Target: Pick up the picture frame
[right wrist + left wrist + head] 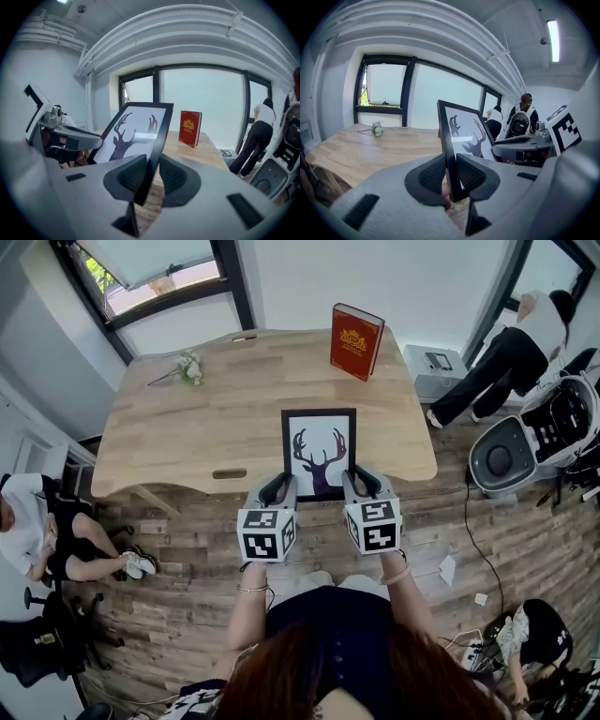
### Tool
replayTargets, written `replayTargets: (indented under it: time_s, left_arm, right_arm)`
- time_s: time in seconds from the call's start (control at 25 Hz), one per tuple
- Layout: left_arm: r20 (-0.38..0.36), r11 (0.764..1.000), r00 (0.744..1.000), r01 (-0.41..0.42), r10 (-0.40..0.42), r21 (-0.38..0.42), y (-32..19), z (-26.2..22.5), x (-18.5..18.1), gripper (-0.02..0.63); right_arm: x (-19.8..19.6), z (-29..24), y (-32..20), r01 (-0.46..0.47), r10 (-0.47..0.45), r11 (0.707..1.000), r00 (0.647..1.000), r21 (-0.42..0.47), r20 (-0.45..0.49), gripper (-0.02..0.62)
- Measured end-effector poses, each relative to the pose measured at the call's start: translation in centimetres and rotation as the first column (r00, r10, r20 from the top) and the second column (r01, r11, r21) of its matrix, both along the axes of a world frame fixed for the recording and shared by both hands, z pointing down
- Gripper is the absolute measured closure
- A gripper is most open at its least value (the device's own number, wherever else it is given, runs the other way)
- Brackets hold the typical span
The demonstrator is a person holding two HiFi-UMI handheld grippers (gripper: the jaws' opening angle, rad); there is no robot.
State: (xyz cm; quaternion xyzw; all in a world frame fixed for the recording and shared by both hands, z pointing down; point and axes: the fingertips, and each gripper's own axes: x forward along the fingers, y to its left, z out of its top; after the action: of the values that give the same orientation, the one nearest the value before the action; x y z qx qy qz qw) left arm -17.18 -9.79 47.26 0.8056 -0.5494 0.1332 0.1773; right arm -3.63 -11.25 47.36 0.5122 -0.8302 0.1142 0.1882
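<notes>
A light wooden table (187, 427) with rounded corners stands on a plank floor (187, 568). 2 things rest directly on it: a red book (355, 341) standing upright near the far right corner, and a small sprig of white flowers (190, 367) lying toward the far left, well apart from the book.

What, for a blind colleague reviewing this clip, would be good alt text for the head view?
A person's left hand-held gripper and right hand-held gripper each clamp a lower side edge of a black picture frame showing a deer silhouette, at the near edge of a wooden table. A red book stands at the far edge; white flowers lie far left.
</notes>
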Motion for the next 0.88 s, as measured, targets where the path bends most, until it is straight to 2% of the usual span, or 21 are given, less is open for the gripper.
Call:
replayTargets:
  time_s: [0.36,0.88]
  left_arm:
    - [-0.019,0.999,1.0,0.013,-0.013,0.031,1.7,-1.7,2.0,0.522]
    - [0.008,0.997,1.0,0.029,-0.03,0.073,4.4,-4.2,5.6,0.522]
  right_arm:
    - [2.1,-1.3,1.7,0.002,-0.002,1.0,1.0,0.016,0.025,0.508]
    - [5.7,-3.4,4.0,0.019,-0.021,0.999,0.999,0.038,0.05,0.508]
